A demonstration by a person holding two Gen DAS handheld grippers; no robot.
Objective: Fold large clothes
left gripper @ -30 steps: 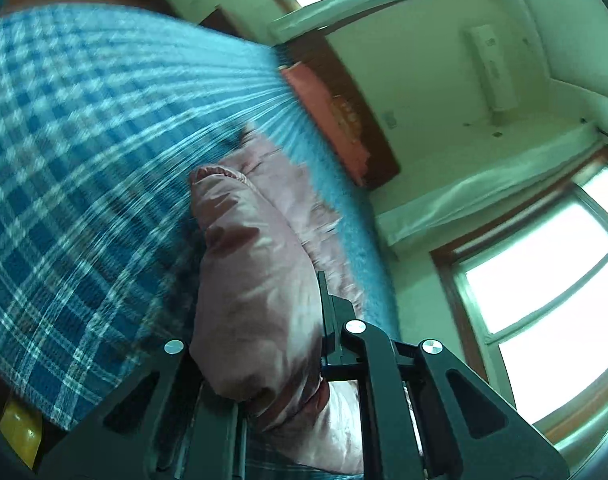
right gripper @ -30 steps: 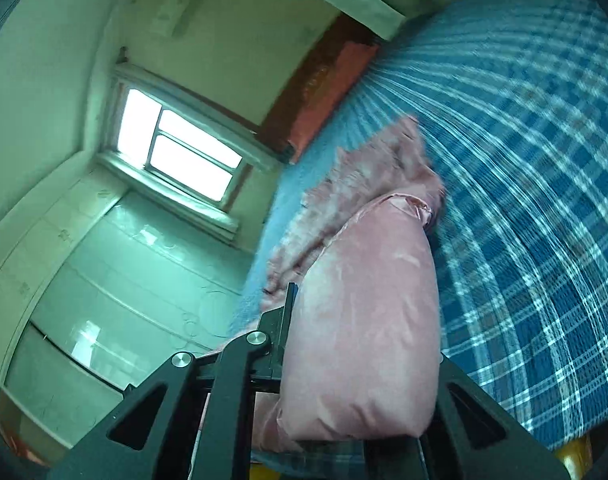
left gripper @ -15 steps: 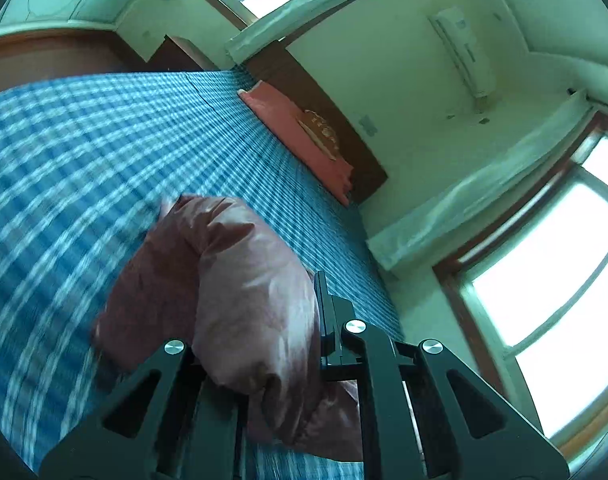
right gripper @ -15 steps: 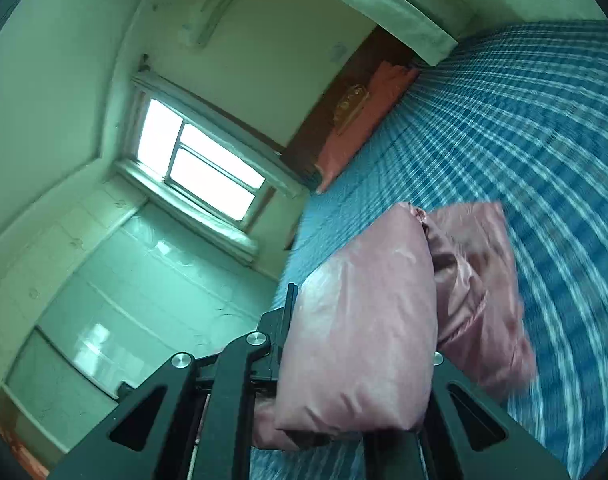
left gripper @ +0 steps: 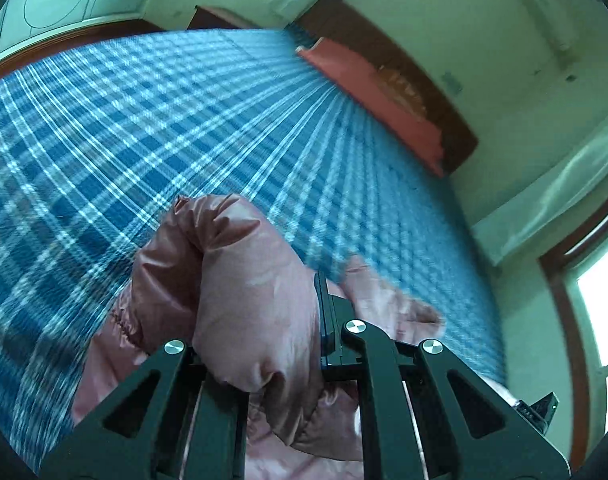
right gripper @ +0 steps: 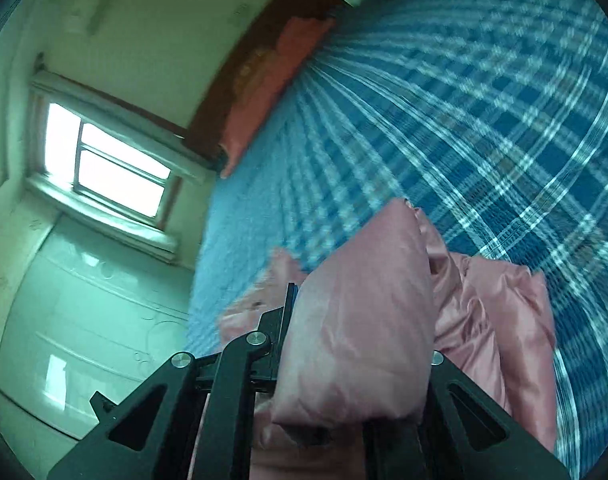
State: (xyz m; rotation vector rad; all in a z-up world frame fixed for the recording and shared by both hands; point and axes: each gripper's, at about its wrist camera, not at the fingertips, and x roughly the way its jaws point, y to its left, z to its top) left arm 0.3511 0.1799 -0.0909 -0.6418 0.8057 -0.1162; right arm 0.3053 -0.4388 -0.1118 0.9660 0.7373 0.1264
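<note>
A pink puffy jacket point(left gripper: 244, 292) is bunched between the jaws of my left gripper point(left gripper: 260, 312), which is shut on a thick fold of it above the blue plaid bed point(left gripper: 144, 128). My right gripper point(right gripper: 356, 320) is shut on another thick fold of the same jacket point(right gripper: 360, 328). More of the jacket hangs to the right in the right wrist view point(right gripper: 500, 320) and trails below both grippers. The fingertips are mostly hidden by the fabric.
A red pillow point(left gripper: 368, 92) lies at the dark wooden headboard point(left gripper: 436, 96) at the bed's far end; it also shows in the right wrist view point(right gripper: 272, 80). Windows point(right gripper: 104, 160) and pale walls surround the bed. A white wardrobe point(right gripper: 84, 328) stands at the left.
Both grippers have swung with the jacket over the bed. The views tilted up toward the headboard half a second ago, then back down closer to the plaid sheet. Both grips hold.
</note>
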